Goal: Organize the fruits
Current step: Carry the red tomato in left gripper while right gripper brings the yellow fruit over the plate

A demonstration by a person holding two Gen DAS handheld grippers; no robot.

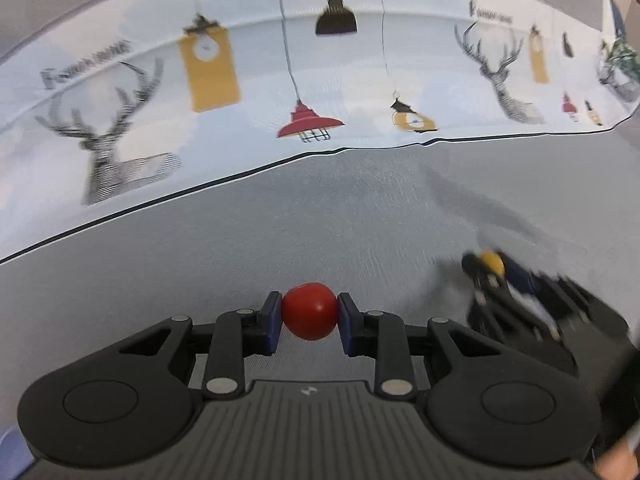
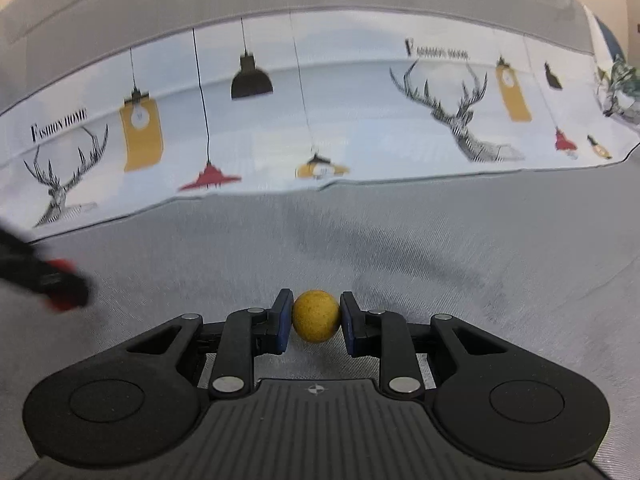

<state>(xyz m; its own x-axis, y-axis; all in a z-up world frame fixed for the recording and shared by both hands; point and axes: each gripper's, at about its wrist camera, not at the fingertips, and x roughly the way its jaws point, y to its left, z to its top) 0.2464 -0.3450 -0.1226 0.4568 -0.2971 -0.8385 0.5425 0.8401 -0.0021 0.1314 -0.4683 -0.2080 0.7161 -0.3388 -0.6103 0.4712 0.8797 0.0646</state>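
Note:
A small round red fruit sits between the blue pads of my left gripper, which is shut on it just above the grey cloth. My right gripper is shut on a small round yellow fruit, its pads pressing both sides. In the left wrist view the right gripper shows blurred at the right with the yellow fruit at its tip. In the right wrist view the left gripper appears blurred at the left edge with a bit of red in it.
A grey cloth covers the table. Behind it hangs a white printed backdrop with deer heads and lamps. The edge where cloth meets backdrop runs across both views.

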